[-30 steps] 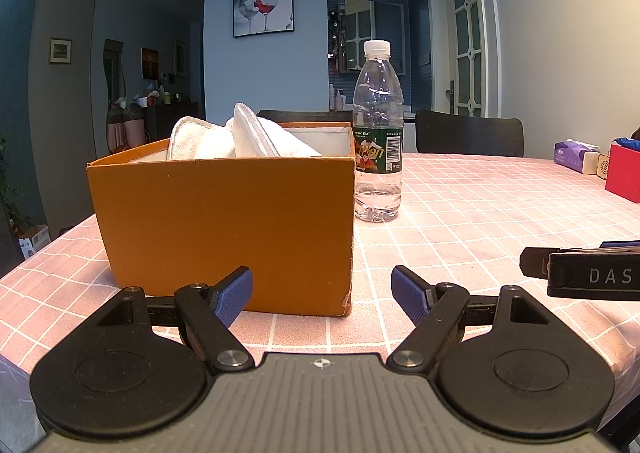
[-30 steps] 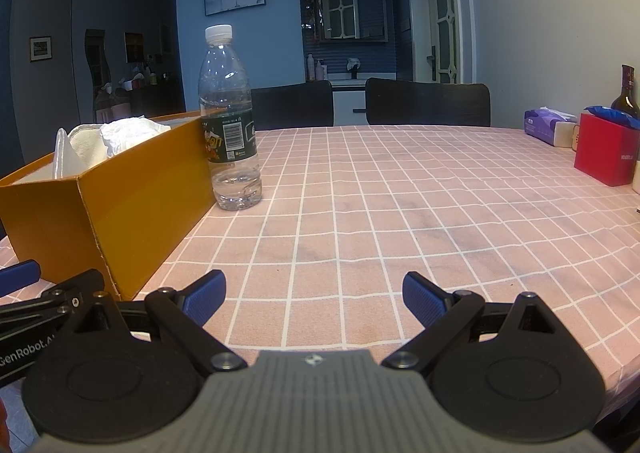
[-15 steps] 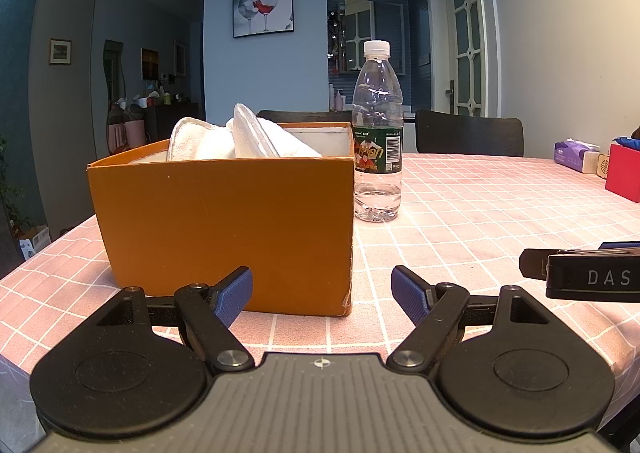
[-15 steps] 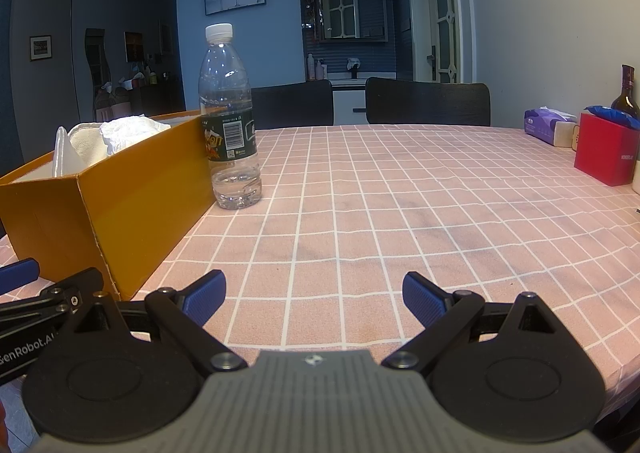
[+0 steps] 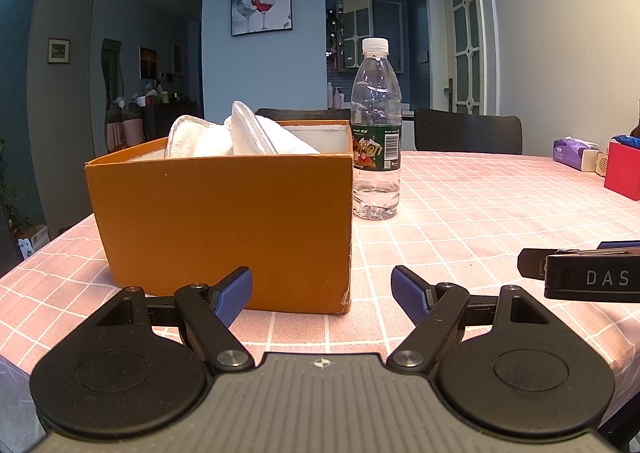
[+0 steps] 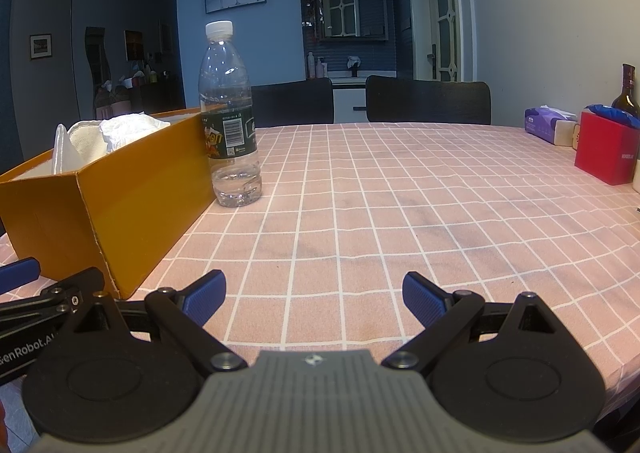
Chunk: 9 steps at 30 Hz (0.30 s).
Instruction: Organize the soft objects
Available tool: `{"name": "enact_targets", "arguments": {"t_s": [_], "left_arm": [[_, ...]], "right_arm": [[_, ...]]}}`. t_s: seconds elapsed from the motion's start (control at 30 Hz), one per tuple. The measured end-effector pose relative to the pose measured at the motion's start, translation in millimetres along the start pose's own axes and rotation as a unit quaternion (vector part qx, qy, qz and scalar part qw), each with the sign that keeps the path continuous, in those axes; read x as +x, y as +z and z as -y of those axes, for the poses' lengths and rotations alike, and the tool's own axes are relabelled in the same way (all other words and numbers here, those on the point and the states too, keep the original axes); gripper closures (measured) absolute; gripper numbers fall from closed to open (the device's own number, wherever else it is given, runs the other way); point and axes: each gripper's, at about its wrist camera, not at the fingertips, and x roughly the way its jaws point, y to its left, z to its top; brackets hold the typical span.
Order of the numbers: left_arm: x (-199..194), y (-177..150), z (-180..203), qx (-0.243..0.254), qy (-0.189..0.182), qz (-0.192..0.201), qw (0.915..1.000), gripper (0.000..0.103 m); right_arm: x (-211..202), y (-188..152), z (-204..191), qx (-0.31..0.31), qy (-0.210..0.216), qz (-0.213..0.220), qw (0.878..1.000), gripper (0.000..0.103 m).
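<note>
An orange cardboard box [image 5: 224, 229] stands on the pink checked tablecloth, with white soft cloths [image 5: 240, 135] sticking up out of it. From the right wrist view the same box [image 6: 132, 197] lies at the left, its white cloths [image 6: 112, 135] showing above the rim. My left gripper [image 5: 322, 295] is open just in front of the box's near wall, nothing between its blue pads. My right gripper [image 6: 314, 299] is open too, over bare tablecloth to the right of the box. Part of the right gripper [image 5: 592, 273] shows at the right edge of the left wrist view.
A clear water bottle [image 5: 376, 133] stands upright beside the box's far right corner. At the far right sit a red box [image 6: 606, 149], a purple tissue pack [image 6: 546, 125] and a dark bottle [image 6: 626, 93]. Two black chairs [image 6: 428, 101] stand behind the table [image 6: 400, 193].
</note>
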Motion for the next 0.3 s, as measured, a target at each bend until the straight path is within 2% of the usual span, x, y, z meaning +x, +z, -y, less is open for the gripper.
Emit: {"name": "enact_targets", "arguments": {"t_s": [0.3], "left_arm": [[-0.5,-0.5,-1.6,0.004,-0.004,-0.001,1.0,0.011]], "right_arm": [[0.8,-1.1,-0.5,-0.001,-0.001,0.0,1.0,0.01]]}}
